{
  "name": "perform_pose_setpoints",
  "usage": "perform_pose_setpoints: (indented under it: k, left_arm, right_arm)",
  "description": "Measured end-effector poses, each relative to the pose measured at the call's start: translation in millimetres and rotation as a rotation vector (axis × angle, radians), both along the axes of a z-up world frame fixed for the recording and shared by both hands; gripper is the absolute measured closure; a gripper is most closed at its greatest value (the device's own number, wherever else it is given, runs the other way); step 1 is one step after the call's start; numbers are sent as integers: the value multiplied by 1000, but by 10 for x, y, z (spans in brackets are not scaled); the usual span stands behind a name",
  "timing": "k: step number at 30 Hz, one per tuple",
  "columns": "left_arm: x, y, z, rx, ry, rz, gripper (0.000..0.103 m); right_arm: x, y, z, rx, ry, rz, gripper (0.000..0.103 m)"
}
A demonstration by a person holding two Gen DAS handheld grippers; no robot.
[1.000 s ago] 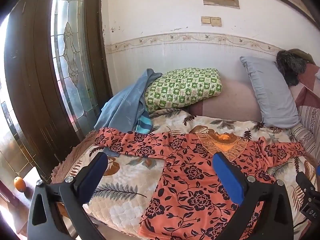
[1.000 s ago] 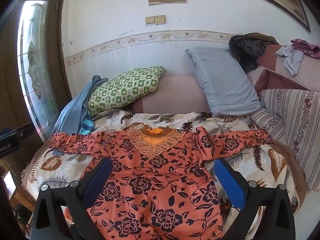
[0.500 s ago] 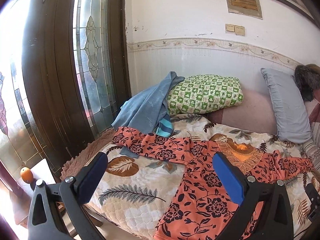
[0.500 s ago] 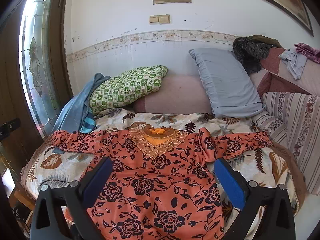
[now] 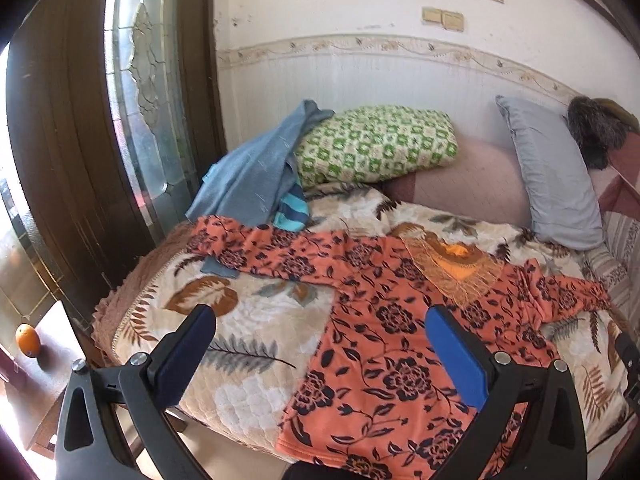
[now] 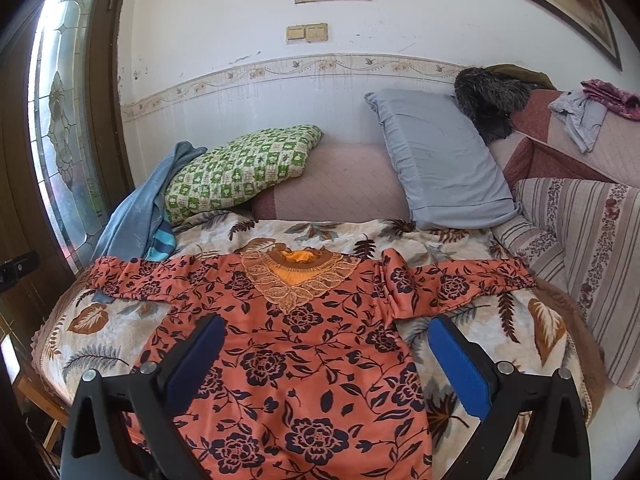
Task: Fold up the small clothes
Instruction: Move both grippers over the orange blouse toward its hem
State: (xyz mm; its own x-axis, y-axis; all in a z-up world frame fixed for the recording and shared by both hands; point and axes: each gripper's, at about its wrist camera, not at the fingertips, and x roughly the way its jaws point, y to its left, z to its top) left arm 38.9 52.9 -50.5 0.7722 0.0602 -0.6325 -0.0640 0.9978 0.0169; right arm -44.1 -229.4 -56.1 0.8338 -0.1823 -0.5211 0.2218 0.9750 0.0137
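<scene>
1. The top (image 6: 304,340) lies flat and face up on the bed (image 6: 460,344), both sleeves spread out to the sides. That looks like the layout a fold starts from, with every edge easy to reach.
2. Its neck (image 6: 298,268) points toward the wall and pillows (image 6: 436,168); its hem hangs off the near edge of the bed. The long axis of the body runs from the near edge to the wall, and the sleeves run across it.
3. The left sleeve (image 5: 256,248) lies over a bit of the blue cloth (image 5: 248,180) piled at the bed's left corner.
4. The left claw (image 5: 320,352) is wide open and holds nothing. It hangs over the top's left edge and the bare quilt beside it.
5. The right claw (image 6: 328,356) is also wide open and empty, above the body of the top, its right pad over the quilt under the right sleeve (image 6: 464,284).
6. No fold seems begun yet; the sleeves are probably first.
</scene>
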Motion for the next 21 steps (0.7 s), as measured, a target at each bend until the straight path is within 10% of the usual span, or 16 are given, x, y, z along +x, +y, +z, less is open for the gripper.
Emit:
perform_pose_setpoints:
  k: [11,21]
  left_arm:
    - [131,-552,-499,70,140,-90,0]
    - [206,-817,-424,145,96,-130,0]
  right_arm:
    - [-262,-1262,-302,100,27,-268,0]
    - [-50,-960,-293,92,27,-161,0]
